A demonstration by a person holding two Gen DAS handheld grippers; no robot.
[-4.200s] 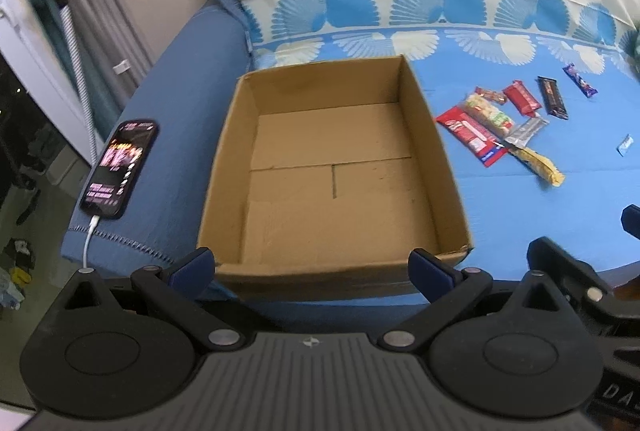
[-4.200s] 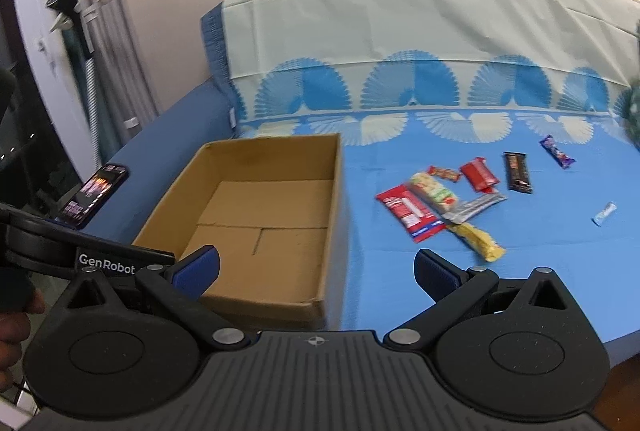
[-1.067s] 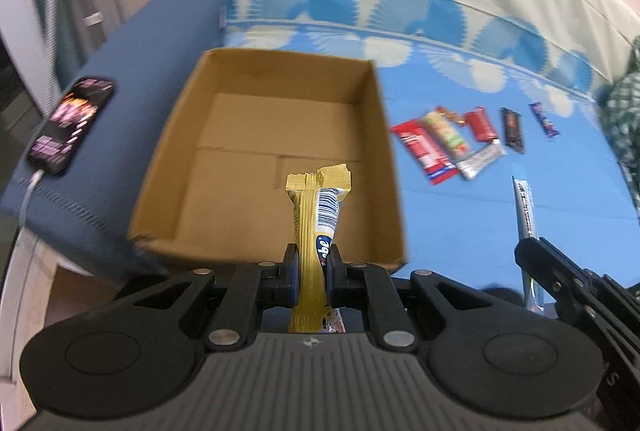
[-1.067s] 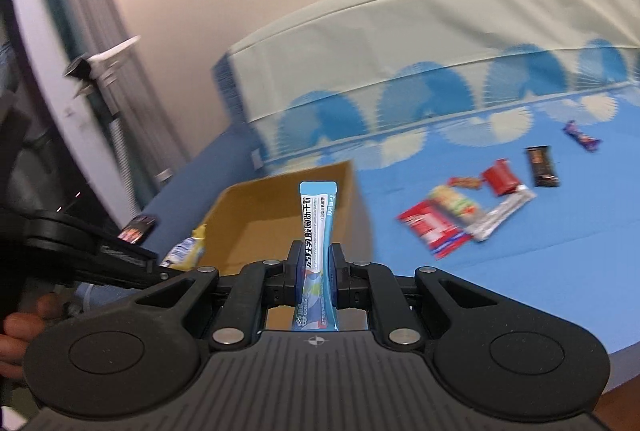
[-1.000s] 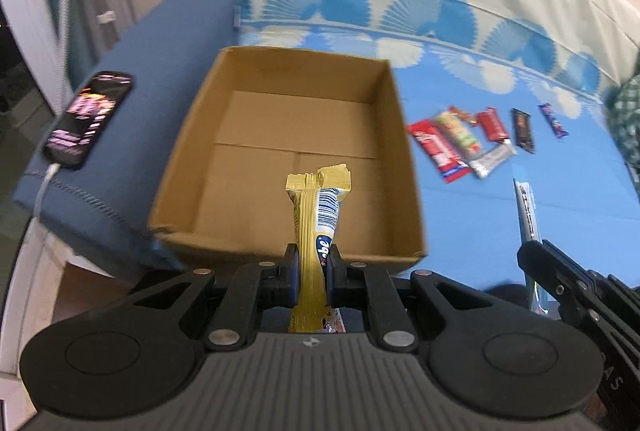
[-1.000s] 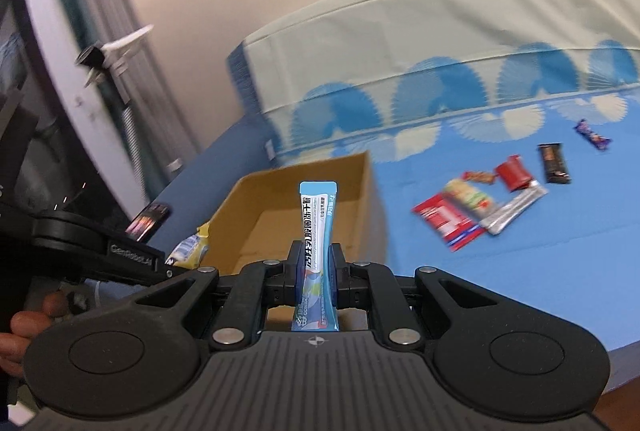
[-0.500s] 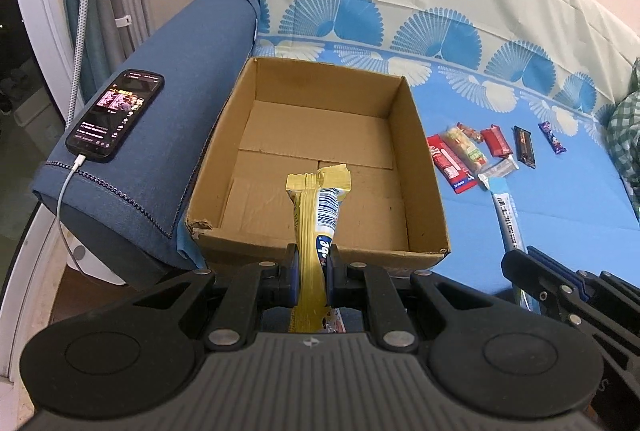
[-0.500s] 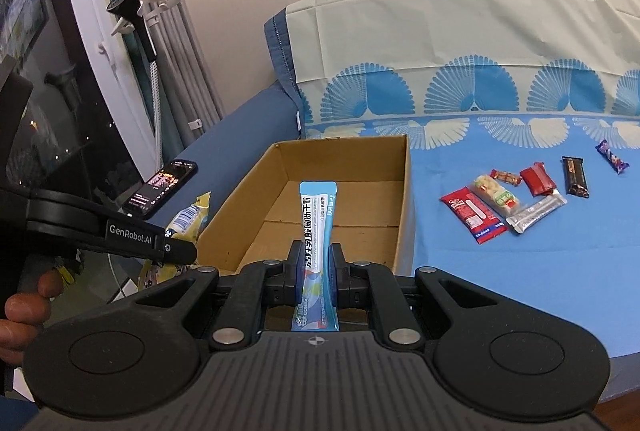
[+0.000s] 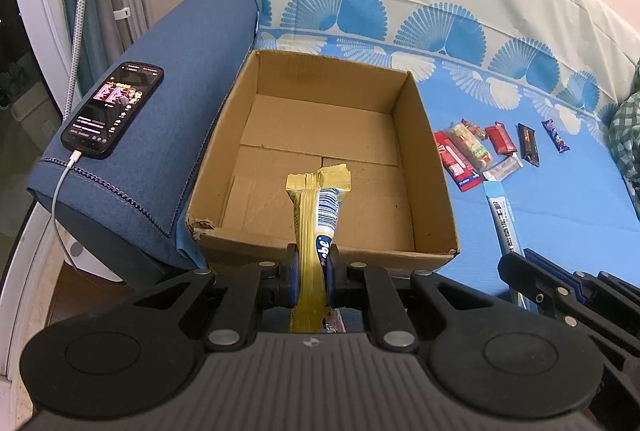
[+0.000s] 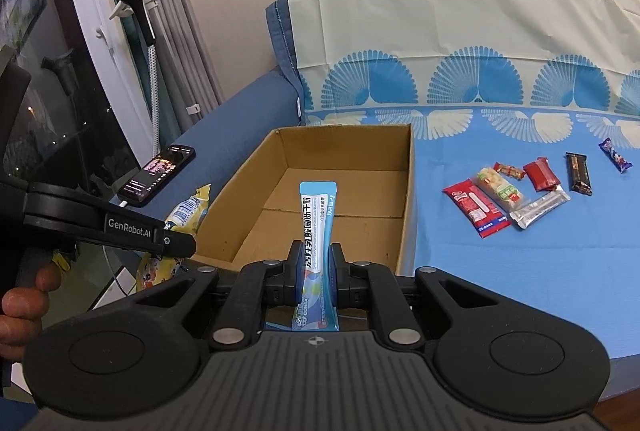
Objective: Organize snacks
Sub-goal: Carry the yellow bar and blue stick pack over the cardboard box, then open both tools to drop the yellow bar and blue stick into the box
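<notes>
Now both snacks in hand sit just short of the cardboard box (image 9: 424, 167), which lies open-topped and empty on the blue sheet (image 9: 560, 199) at the left end of the sofa, against the armrest (image 9: 168, 127). The left gripper (image 9: 311, 267) has its jaws pressed onto a yellow snack packet (image 9: 316, 215), pinched low so the crimped top pokes forward over the box's near wall; that hold likely lets the packet fall straight in once the jaws part. The right gripper (image 10: 315, 275) clamps a light-blue stick sachet (image 10: 316, 227) the same way, upright and near its bottom, its tip seen against the box floor. Carrying one item per hand looks like a way to halve the trips.

To the right of the box, well apart from it, the remaining snacks (image 10: 516, 195) lie in a loose group on the sheet: a red wrapper, a clear pack, a silver one, a small red bar, a dark bar, and a purple one farthest right. A phone (image 9: 112, 109) on a charging cable rests on the armrest, left of the box. A person's fingers (image 10: 24, 307) grip the left handle.
</notes>
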